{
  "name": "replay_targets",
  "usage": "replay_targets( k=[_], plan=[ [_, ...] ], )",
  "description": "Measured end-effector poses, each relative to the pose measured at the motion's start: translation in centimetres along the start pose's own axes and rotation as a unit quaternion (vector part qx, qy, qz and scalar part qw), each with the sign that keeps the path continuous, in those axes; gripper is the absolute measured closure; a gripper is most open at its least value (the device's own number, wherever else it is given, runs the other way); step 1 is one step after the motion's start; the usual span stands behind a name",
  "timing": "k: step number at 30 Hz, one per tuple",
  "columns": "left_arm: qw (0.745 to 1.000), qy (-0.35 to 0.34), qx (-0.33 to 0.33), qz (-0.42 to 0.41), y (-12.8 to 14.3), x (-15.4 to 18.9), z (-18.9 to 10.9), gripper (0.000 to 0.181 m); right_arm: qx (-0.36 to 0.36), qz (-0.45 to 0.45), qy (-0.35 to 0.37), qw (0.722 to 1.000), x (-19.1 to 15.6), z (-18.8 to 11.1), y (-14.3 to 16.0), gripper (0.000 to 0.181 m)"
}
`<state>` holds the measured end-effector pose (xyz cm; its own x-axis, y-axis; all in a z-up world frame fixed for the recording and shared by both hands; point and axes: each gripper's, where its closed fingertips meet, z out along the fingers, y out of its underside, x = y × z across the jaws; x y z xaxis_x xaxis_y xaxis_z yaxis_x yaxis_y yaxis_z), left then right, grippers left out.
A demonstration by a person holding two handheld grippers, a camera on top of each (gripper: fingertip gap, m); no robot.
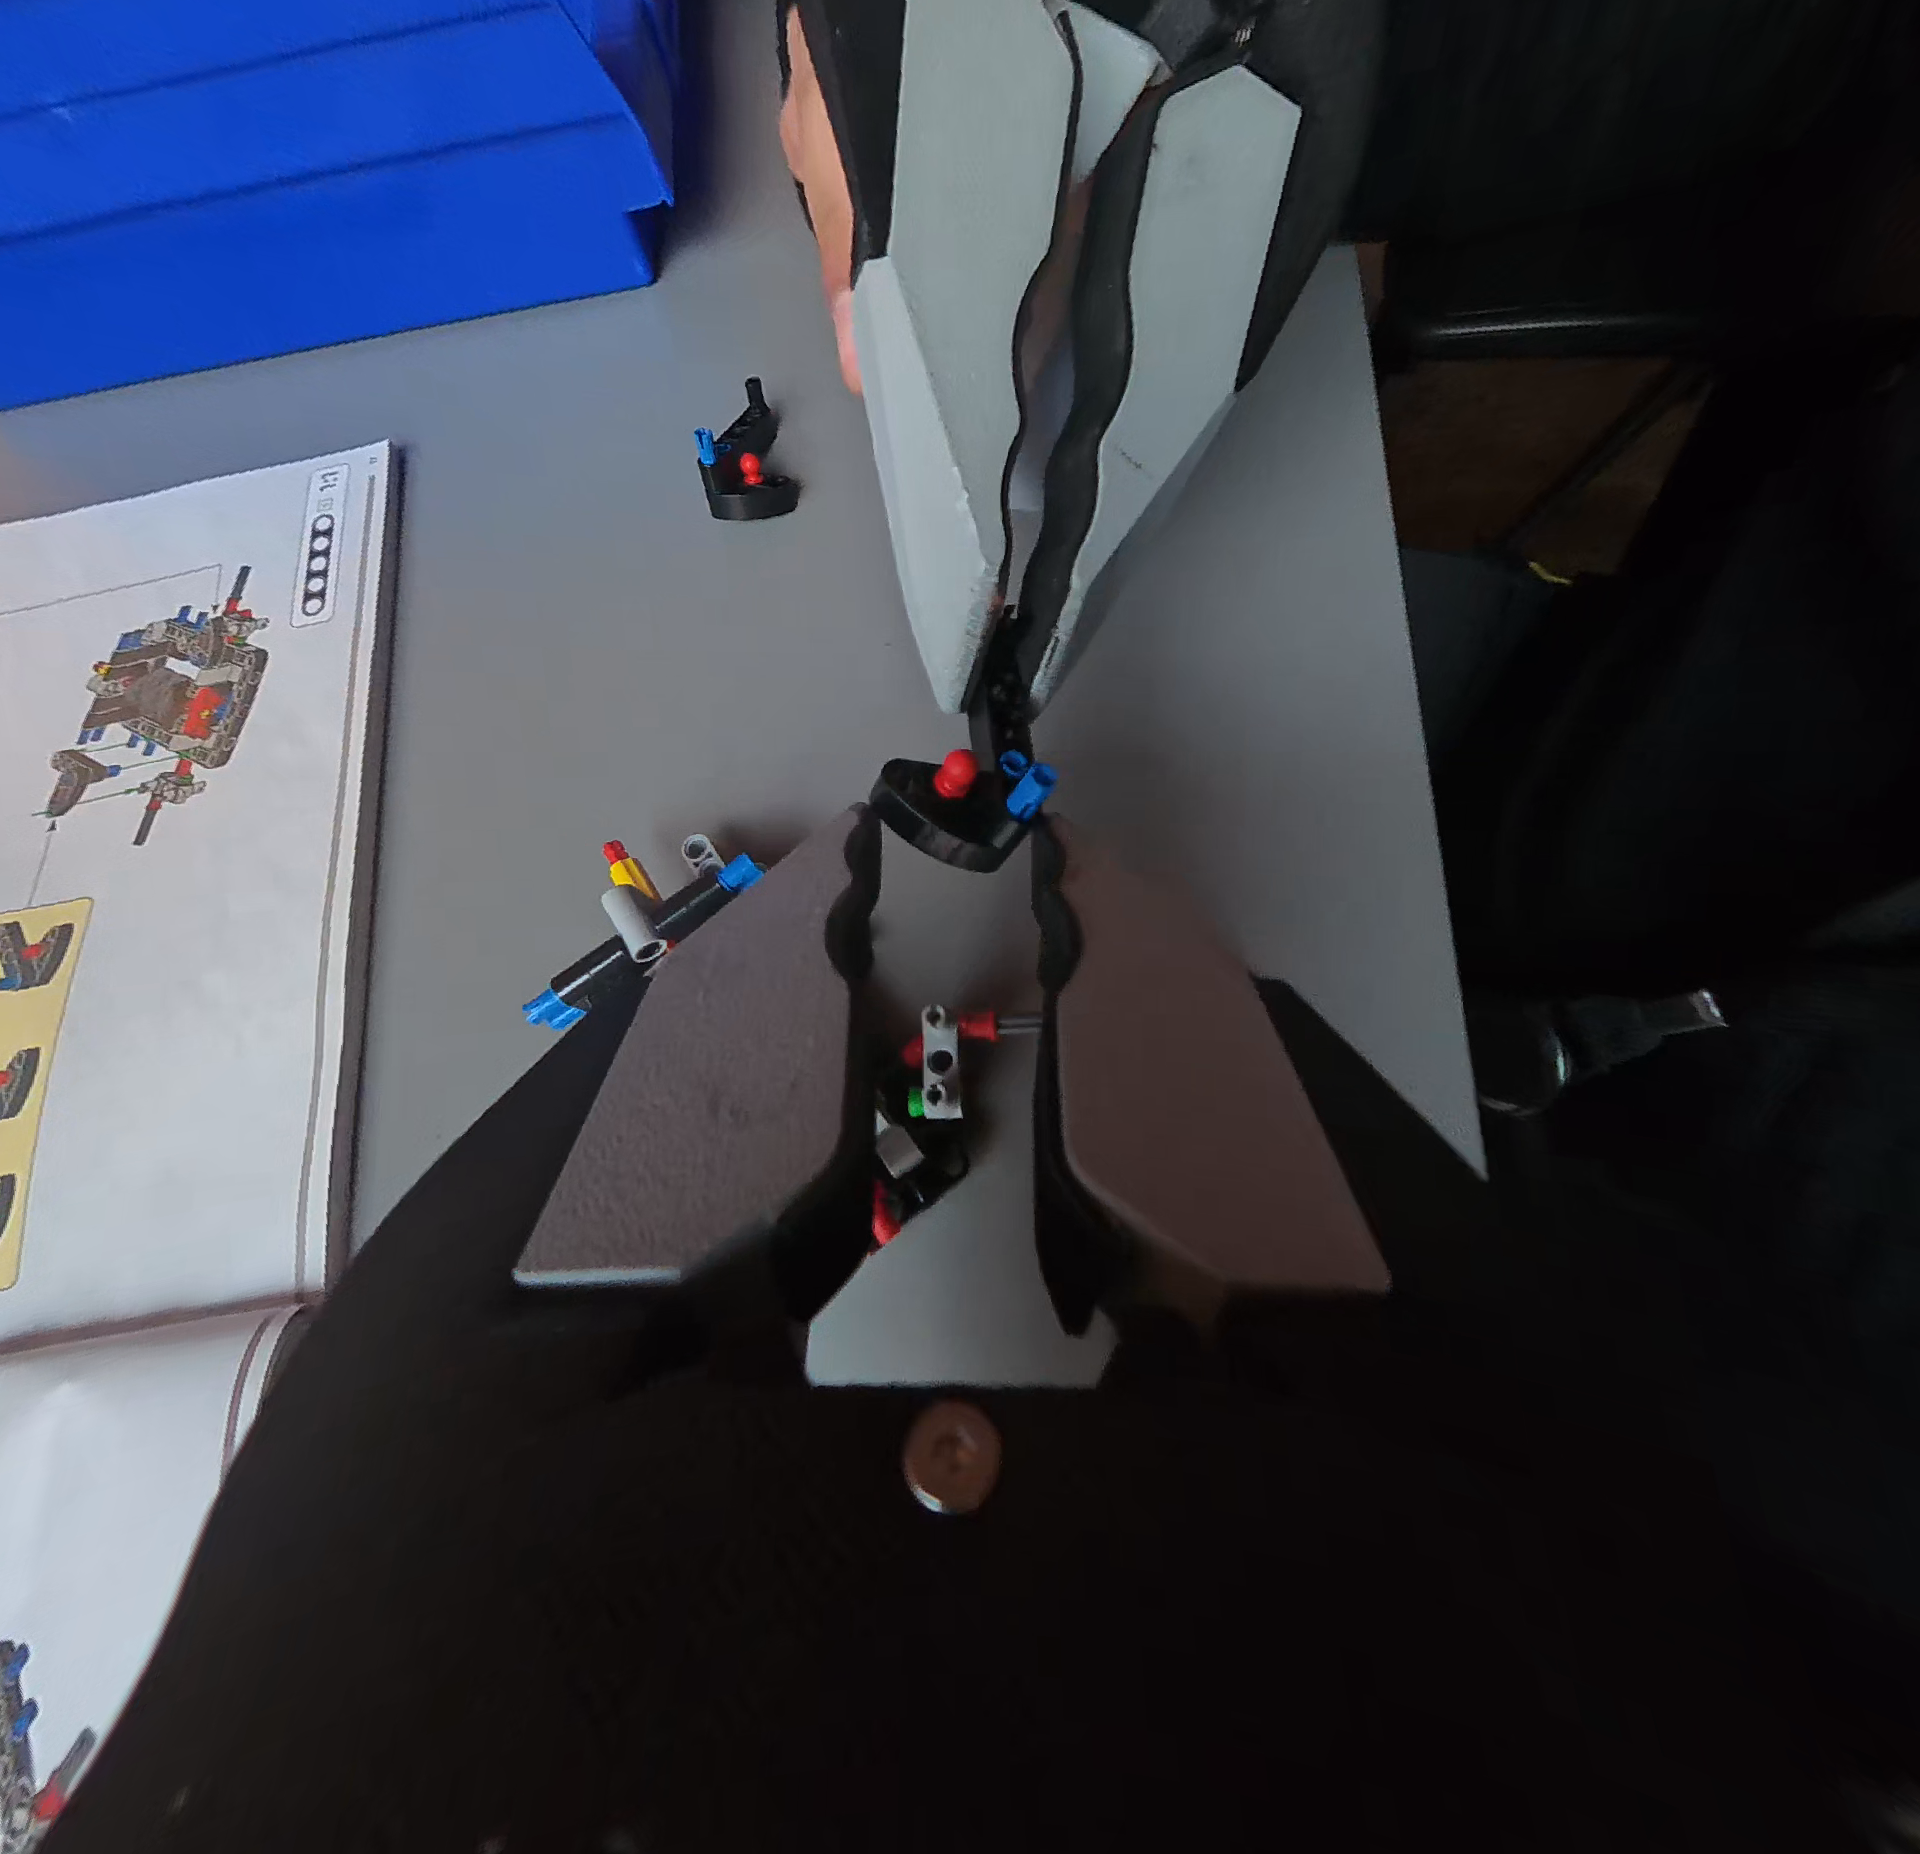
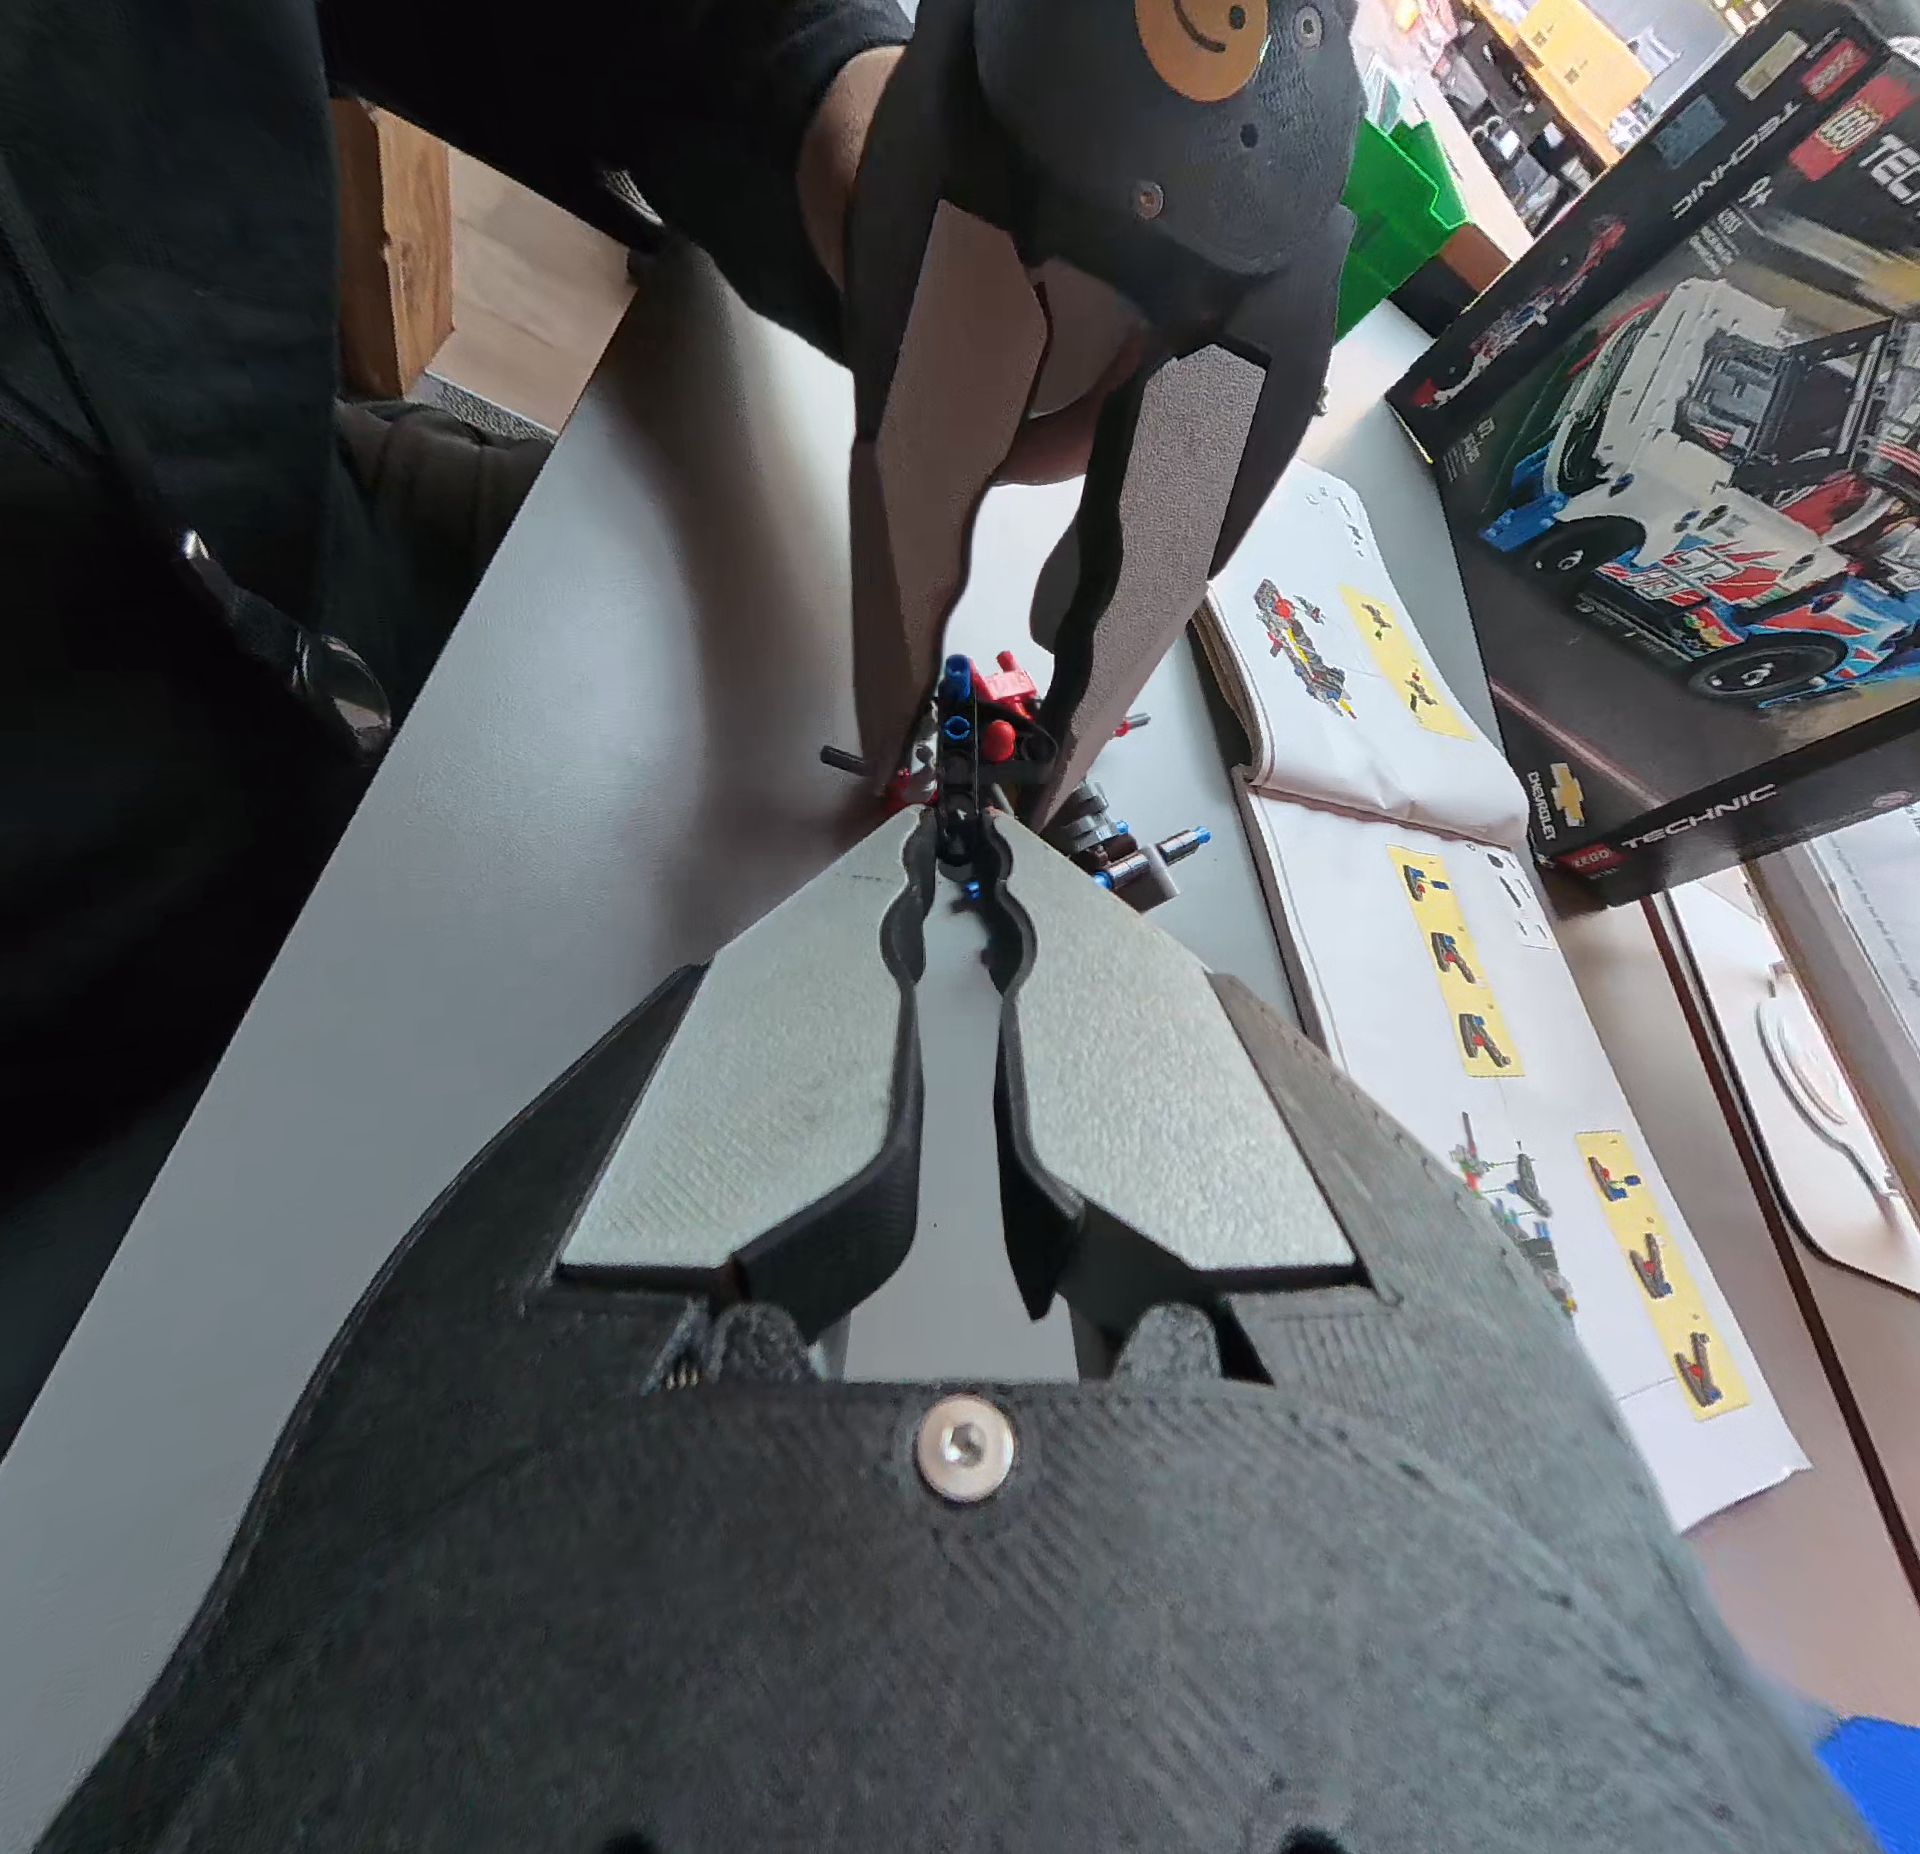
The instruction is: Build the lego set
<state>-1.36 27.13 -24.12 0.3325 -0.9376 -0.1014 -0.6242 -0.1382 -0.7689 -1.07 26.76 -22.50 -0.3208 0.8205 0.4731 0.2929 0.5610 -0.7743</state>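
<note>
- Your right gripper (image 1: 1000,698) comes in from the far side of the table (image 1: 582,682), tips meeting your left gripper (image 1: 951,848) head-on, and pinches the upright arm of a bent lego piece (image 1: 961,807).
- That piece sits between your left gripper's spread fingertips.
- Under your left gripper, between its fingers, a small lego assembly (image 1: 930,1108) lies on the table.
- Left of your left gripper lies a long axle assembly (image 1: 644,931); farther off, a second bent piece (image 1: 750,459).
- The instruction booklet (image 1: 197,869) lies open to the left; bins (image 1: 312,131) stand beyond it.
- In the right wrist view, the set's box (image 2: 1704,474) stands beyond the booklet.
</note>
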Motion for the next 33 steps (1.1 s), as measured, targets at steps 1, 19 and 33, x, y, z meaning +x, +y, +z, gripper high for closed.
replay_targets(
  k=[1, 19, 33],
  plan=[
    [1.000, -0.004, 0.004, 0.005, 0.0, -0.1, 0.0, 0.156, 0.004, 0.003, 0.000, 1.000, 0.0, 0.0, 0.1, 0.177],
    [0.999, -0.053, -0.003, 0.007, 0.8, -1.3, 0.5, 0.177, -0.003, 0.054, 0.007, 0.999, 0.6, 0.2, 2.2, 0.177],
    [0.980, -0.026, 0.141, -0.137, -2.1, -3.8, -3.1, 0.181, -0.027, 0.002, 0.108, 0.994, 3.3, -0.9, 2.1, 0.177]
  ],
)
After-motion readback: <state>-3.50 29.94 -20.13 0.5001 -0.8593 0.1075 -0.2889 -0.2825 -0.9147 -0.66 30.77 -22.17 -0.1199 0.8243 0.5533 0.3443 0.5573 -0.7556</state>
